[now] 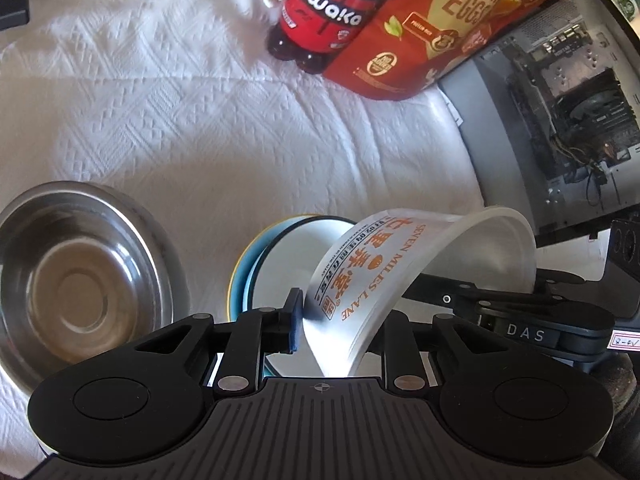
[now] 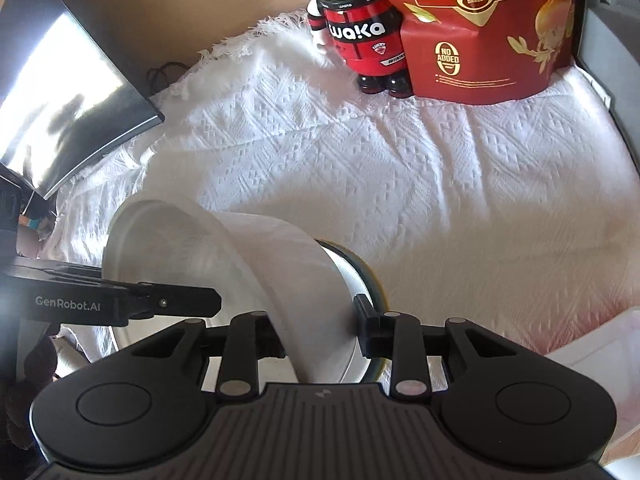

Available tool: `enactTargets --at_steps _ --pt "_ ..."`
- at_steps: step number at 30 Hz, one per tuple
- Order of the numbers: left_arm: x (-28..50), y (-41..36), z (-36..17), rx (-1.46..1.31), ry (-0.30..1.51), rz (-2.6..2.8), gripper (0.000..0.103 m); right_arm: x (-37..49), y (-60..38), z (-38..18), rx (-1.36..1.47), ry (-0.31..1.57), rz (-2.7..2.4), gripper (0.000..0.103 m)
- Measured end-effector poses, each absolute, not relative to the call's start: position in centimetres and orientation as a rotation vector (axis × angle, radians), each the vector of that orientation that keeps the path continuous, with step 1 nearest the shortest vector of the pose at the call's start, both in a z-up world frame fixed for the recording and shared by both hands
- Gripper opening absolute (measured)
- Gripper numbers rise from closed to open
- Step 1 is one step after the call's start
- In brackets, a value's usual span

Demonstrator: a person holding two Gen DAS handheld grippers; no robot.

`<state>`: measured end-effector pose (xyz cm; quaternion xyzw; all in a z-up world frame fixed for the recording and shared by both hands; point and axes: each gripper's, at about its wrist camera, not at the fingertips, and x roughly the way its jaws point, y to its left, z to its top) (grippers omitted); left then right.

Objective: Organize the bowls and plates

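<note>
Stacked plates (image 1: 248, 264) half-hidden behind bowl (image 1: 360, 276)

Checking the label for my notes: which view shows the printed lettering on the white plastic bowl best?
The left wrist view: the plastic bowl turns its printed side to that camera, so "SEVEN MILES LANE" reads clearly. The right wrist view shows only the bowl's plain white wall and base, with no lettering visible.

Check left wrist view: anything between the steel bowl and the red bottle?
Nothing: only bare white cloth lies between the steel bowl and the red bottle in the left wrist view.
</note>
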<state>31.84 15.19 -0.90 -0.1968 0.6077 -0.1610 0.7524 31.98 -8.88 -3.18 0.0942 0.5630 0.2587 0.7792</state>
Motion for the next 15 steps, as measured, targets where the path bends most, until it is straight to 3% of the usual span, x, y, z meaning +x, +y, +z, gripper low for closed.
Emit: enactTargets --at_steps 15 --pt "31.2 13.5 -1.6 -0.258 1.337 -0.333 0.023 32.0 -8.8 -4.1 0.094 1.182 0.477 0.037"
